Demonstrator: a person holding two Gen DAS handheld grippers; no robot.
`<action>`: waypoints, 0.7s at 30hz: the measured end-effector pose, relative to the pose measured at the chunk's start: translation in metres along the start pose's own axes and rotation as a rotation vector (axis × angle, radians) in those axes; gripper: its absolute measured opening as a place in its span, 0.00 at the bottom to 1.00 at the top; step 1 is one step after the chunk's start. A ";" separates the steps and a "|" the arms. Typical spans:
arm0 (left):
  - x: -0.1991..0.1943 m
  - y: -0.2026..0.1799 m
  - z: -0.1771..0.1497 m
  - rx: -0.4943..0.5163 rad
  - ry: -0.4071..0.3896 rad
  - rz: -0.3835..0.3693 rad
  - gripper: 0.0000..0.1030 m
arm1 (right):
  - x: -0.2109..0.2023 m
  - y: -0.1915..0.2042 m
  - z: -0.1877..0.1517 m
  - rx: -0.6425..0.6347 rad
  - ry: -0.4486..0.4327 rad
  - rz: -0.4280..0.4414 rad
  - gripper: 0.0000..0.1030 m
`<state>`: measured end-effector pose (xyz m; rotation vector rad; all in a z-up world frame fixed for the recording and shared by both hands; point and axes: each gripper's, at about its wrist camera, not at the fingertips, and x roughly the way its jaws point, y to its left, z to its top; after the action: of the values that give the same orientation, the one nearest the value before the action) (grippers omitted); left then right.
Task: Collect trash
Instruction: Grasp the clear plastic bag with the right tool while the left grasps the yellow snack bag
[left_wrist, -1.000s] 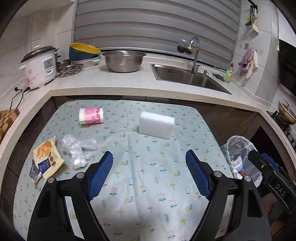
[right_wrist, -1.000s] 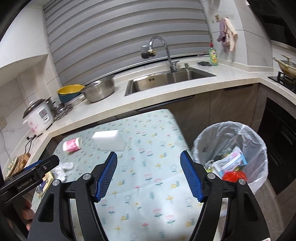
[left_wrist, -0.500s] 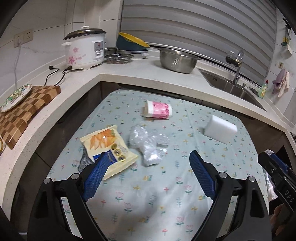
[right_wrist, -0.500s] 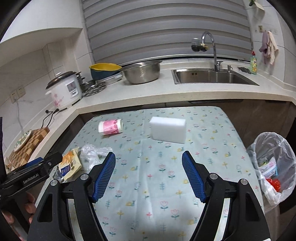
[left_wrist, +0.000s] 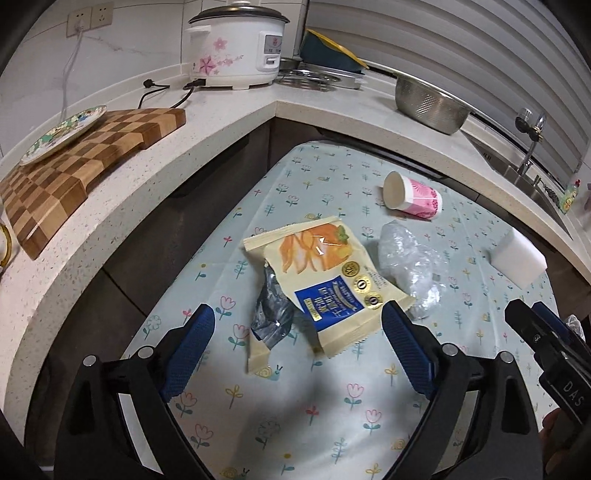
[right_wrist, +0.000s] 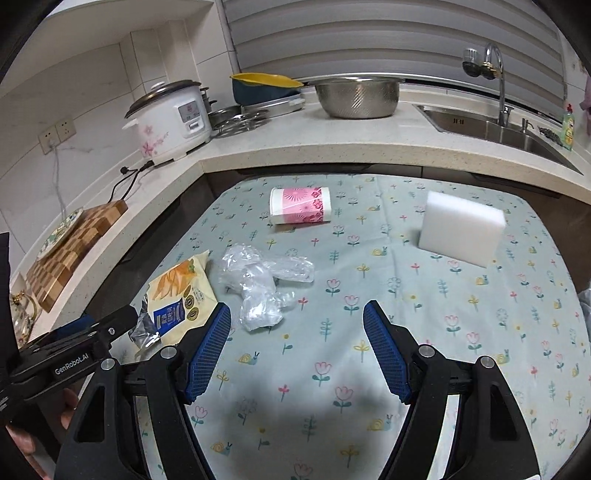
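A torn yellow and blue snack bag (left_wrist: 325, 273) lies on the floral tablecloth (left_wrist: 332, 406), just ahead of my open, empty left gripper (left_wrist: 299, 347). Crumpled clear plastic (left_wrist: 410, 266) lies to its right, a pink paper cup (left_wrist: 413, 197) on its side beyond. In the right wrist view, my right gripper (right_wrist: 297, 345) is open and empty, with the clear plastic (right_wrist: 258, 284) just ahead and left of centre, the snack bag (right_wrist: 177, 299) at the left, the cup (right_wrist: 301, 210) farther back.
A white foam block (right_wrist: 461, 232) stands at the table's far right. The counter holds a rice cooker (right_wrist: 170, 118), steel bowl (right_wrist: 358, 96), sink (right_wrist: 491, 125) and checkered cutting board (left_wrist: 74, 158) with a plate. The left gripper's body (right_wrist: 74, 350) shows at the lower left.
Both grippers have swung left, away from the trash bin, which has left view. The left gripper has closed in on the snack bag, the right on the clear plastic. Both stay open.
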<state>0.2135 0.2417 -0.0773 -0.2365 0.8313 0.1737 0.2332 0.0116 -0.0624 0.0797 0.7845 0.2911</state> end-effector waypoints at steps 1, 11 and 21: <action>0.006 0.004 0.000 -0.009 0.012 -0.001 0.85 | 0.008 0.004 0.000 -0.006 0.010 0.001 0.69; 0.056 0.025 0.006 -0.086 0.094 -0.020 0.90 | 0.072 0.019 0.007 -0.019 0.079 0.006 0.69; 0.085 0.022 0.008 -0.088 0.130 -0.046 0.87 | 0.112 0.025 0.003 -0.021 0.132 0.009 0.67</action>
<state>0.2703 0.2704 -0.1385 -0.3527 0.9477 0.1531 0.3051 0.0678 -0.1323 0.0443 0.9125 0.3155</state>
